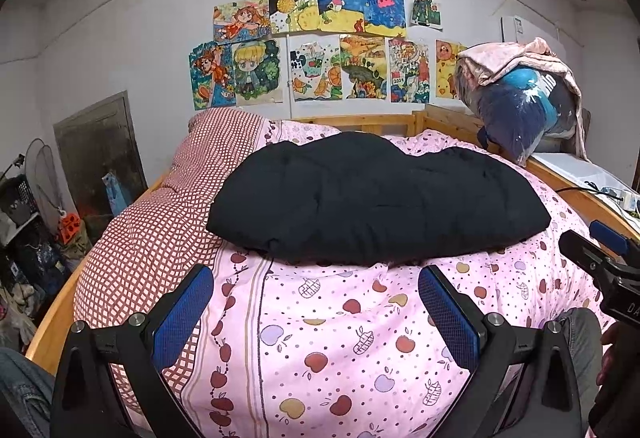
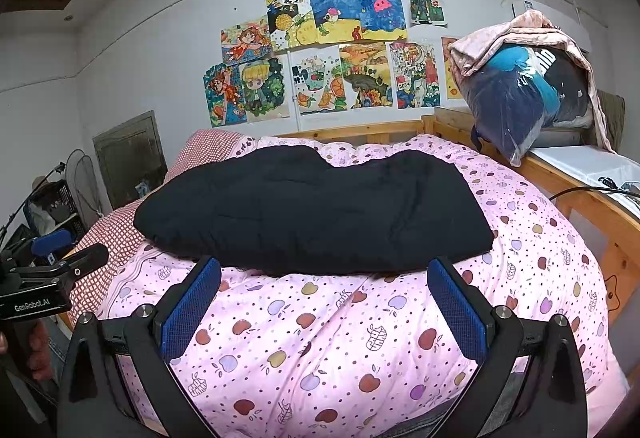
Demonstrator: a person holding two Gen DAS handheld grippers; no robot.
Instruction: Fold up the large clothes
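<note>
Item, far left: a red-and-white checked quilt [image 1: 152, 238] lay along the bed's left side, beside the pink apple-print duvet [image 1: 340, 338].

Item, centre: we found the black padded garment [image 1: 376, 197] lying across the duvet as a broad flattened bundle, its near edge just beyond both pairs of tongs and touched by neither.

Item: our left tongs [image 1: 316, 314] stood released, blue pads wide apart, holding nothing. Our right tongs [image 2: 326, 308] stood likewise released and empty.

Item, right: a clear plastic bag of dark and blue clothing [image 1: 524, 105], draped with a pale pink blanket [image 1: 516, 57], rested on the wooden bed rail.

Step, by our judgement: between folds, or at the last one. The next move would call for both tongs to reach forward and pinch the garment's near edge or corners.

Views: the left view alone showed the right tongs at its right edge; the right view alone showed the left tongs and the garment's squared right corner.
</note>
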